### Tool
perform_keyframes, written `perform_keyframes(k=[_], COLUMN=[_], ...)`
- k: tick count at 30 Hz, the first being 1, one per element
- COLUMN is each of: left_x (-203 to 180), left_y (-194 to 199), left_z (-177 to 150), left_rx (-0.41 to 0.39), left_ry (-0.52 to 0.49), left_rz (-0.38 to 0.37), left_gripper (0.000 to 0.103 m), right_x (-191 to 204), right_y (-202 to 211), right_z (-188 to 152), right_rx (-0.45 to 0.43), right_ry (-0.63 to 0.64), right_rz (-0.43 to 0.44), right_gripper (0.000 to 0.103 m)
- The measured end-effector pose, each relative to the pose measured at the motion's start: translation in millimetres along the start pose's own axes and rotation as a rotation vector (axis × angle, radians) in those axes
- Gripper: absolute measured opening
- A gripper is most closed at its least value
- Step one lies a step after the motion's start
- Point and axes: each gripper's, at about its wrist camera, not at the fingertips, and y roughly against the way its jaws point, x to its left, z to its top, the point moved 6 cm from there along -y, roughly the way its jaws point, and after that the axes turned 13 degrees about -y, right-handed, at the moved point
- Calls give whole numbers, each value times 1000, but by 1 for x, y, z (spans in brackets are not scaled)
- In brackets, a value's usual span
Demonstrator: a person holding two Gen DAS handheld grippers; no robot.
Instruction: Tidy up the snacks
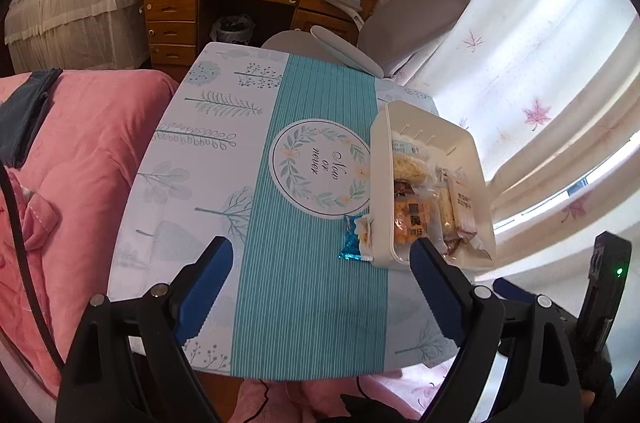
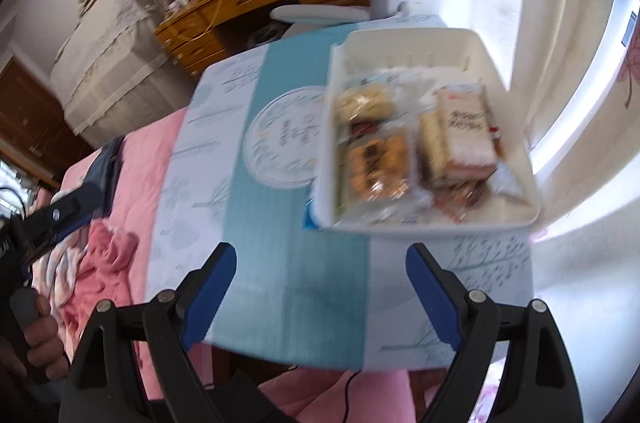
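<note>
Both handheld grippers, left gripper (image 1: 322, 257) and right gripper (image 2: 320, 263), angle downward at lower frame, blue-padded jaws spread wide, nothing between them; a hand (image 2: 38, 339) at lower left grips a handle.

Tablecloth (image 1: 320, 167) medallion reads "Now or never"

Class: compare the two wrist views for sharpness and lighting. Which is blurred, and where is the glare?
Left wrist view: sharp; the tablecloth lettering reads clearly. Right wrist view: motion-blurred; the snack packets in the white bin are smeared. Both views: fisheye-curved edges, and backlit curtains wash out the right side.
</note>
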Motion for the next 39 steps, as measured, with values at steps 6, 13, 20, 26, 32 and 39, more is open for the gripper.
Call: perform_keyframes(k=[6,13,20,26,32,39], left_x=[-11,-22,-21,-27,-41,-52], left_y=[32,55,52,42,37,31], left_z=[-6,-6,-11,-12,-5,1], left_rx=[-11,-35,-18,-3,-6,5], left_ry=[-34,-36,2,-4,-40,-72], left_rz=[63,135,154,140,126,125], left_gripper=[97,101,102,102,102,102], right_x=[19,39,47,35,25,14], right_y=[22,48,55,50,47,48], right_z=[-27,-23,-28,-28,-26,-22], right_rx=[58,66,44,41,57,53], right_ry=[32,59,77,46,24,-7], right_rz=[39,81,63,15,-16,-26], right_gripper=[88,89,98,102,103,103])
